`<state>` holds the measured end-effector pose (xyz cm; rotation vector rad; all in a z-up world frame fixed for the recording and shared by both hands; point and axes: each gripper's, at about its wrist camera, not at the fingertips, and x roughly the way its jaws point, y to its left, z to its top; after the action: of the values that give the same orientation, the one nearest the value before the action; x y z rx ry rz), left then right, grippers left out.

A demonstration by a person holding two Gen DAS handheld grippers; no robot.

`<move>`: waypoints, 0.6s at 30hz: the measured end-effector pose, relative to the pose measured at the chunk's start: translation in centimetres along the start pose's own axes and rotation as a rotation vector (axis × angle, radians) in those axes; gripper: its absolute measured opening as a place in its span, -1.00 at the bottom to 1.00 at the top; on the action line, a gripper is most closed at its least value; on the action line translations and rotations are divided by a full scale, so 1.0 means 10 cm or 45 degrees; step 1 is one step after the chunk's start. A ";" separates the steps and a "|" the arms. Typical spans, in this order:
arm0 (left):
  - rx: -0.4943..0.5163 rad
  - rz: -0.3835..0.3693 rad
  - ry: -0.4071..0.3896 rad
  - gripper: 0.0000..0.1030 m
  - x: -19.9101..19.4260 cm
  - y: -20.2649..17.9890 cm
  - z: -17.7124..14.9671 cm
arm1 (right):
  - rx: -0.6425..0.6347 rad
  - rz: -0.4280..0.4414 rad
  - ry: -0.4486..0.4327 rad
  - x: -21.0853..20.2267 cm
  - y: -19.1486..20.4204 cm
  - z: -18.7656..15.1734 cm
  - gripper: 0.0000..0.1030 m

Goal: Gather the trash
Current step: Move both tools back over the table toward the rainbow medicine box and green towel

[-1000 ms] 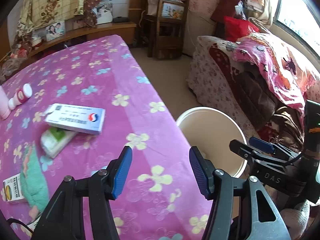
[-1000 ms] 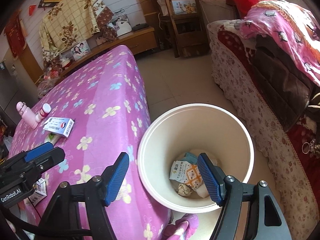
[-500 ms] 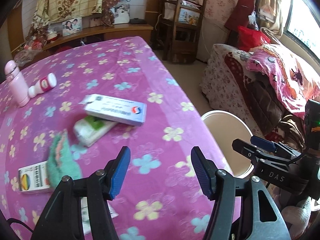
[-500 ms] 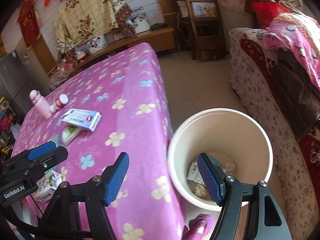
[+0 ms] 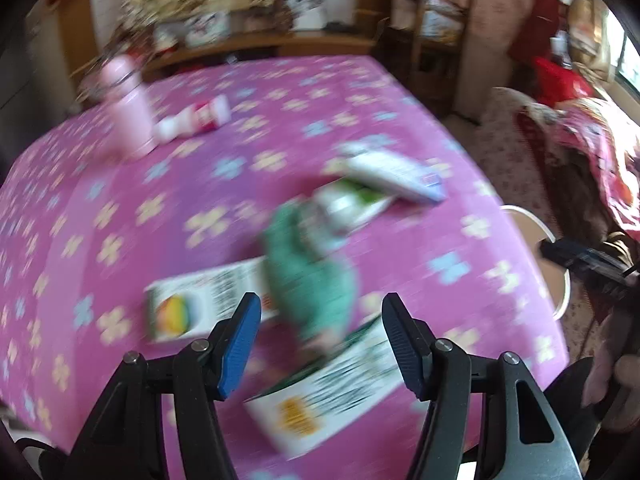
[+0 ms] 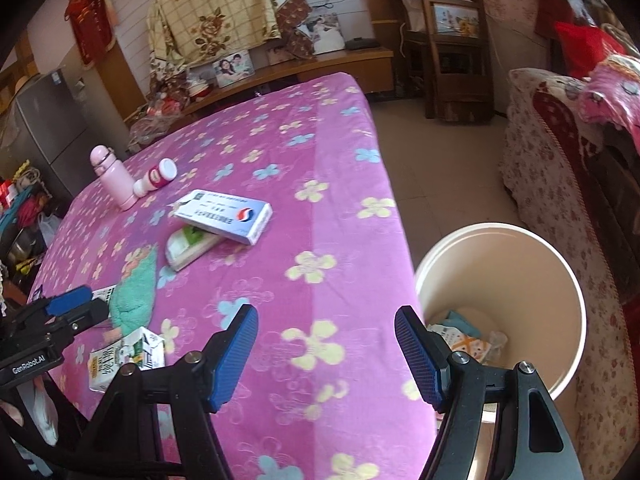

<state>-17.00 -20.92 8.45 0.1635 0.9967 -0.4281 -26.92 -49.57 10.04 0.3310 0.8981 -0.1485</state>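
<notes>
My left claw [image 5: 322, 346] hangs wide and empty over the tabletop [image 5: 120, 184], with 2 small cartons [image 5: 200, 308] and a green cloth [image 5: 312, 280] just ahead of its fingers. My right claw [image 6: 326, 356] gapes wide too, holding nothing, above the tabletop's edge; the trash bucket [image 6: 568, 280] stands on the floor just right of it.

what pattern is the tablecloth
Magenta tablecloth with yellow and blue flowers; clearest in the right wrist view.

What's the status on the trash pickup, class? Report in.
Left tongs open, empty, above cartons and green cloth. Right tongs open, empty. Bin beside table, partly filled. Nothing blocking.
</notes>
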 end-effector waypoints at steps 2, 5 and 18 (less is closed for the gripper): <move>-0.053 0.042 0.038 0.24 0.02 0.27 -0.10 | -0.010 0.014 0.005 0.02 0.07 0.01 0.44; -0.125 0.124 0.106 0.24 0.09 0.63 -0.24 | -0.030 0.035 0.015 0.06 0.17 0.03 0.44; -0.345 0.243 0.151 0.25 0.69 1.53 0.00 | -0.150 0.088 0.058 0.25 0.71 0.09 0.44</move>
<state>-7.35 -8.94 1.69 0.0390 1.1340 -0.1079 -22.81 -43.17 10.19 0.2561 0.9349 -0.0237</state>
